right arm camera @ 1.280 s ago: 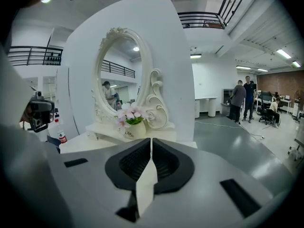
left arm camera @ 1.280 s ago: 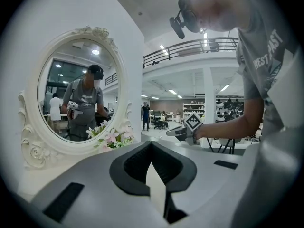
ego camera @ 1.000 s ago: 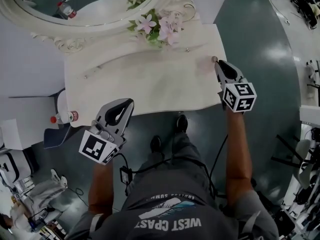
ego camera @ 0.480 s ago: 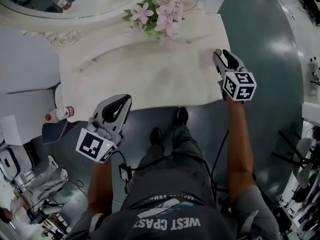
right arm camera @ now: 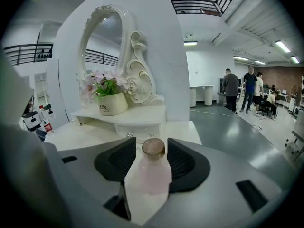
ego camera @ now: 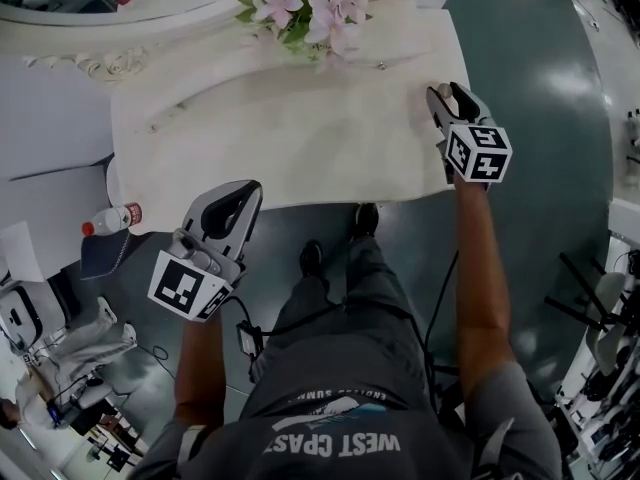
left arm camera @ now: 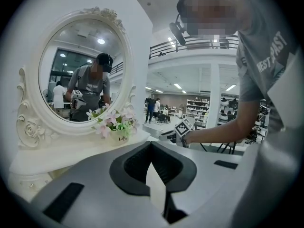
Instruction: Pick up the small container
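My right gripper (ego camera: 446,92) reaches straight-armed to the far right corner of the surface (ego camera: 300,138), fingers opening around the small container (right arm camera: 153,169) standing there (clamped a second ago); left gripper (ego camera: 248,188) hangs low, fingers together, empty.

The right arm reaches straight forward, holding the right gripper (ego camera: 446,96) over the right front corner of the dressing table (ego camera: 300,148). Its jaws are opening around the small container (right arm camera: 153,175), pads just clear of it. The left gripper (ego camera: 248,192) hangs at the table's front edge, jaws together and empty.
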Available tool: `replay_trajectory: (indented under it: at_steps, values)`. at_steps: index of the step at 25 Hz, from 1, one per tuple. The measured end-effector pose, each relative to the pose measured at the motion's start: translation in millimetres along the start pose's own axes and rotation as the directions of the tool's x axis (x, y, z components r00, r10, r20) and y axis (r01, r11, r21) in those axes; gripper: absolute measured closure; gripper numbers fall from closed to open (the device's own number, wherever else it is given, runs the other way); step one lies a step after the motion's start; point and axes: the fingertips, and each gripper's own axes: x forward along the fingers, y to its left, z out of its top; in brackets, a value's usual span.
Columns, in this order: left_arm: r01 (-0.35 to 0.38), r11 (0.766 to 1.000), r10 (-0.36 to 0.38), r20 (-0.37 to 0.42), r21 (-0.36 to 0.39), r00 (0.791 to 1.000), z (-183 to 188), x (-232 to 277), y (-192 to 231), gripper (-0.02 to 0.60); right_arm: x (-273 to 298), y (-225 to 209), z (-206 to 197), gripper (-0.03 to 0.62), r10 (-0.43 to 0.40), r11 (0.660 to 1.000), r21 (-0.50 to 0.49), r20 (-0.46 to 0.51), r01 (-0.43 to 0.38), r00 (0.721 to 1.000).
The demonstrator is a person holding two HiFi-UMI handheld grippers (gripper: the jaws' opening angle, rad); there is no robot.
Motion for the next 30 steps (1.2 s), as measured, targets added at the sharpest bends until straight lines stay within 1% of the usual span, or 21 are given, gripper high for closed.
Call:
replay_trajectory:
  at_steps: [6,12,17,21,24,30]
  values:
    - [-0.007,1.0,0.007,-0.01,-0.008,1.0,-6,2,2,0.566,13,-4,-7,0.379,-0.018,1.0,-0.021,0.001,0.018,1.0]
    - [-0.016,1.0,0.016,-0.009,-0.008,1.0,-8,2,5,0.566,21,-6,-9,0.437,-0.047,0.996,-0.076,0.008,0.047,0.999]
    - [-0.033,0.999,0.033,0.007,-0.004,0.999,-3,1,11,0.566,20,-14,-10,0.44,-0.066,0.997,-0.05,-0.009,0.065,0.998]
    - [-0.066,0.998,0.066,0.023,0.003,0.998,9,-21,15,0.566,3,-1,1,0.441,-0.055,0.997,-0.046,-0.003,0.055,0.998]
    - [-0.076,0.997,0.075,0.042,0.015,0.996,13,-26,23,0.566,-9,3,10,0.441,-0.058,0.996,-0.06,0.012,0.059,0.998]
    - [-0.101,0.994,0.097,0.089,0.034,0.991,29,-54,32,0.566,-40,26,45,0.441,-0.053,0.996,-0.07,0.053,0.056,0.997]
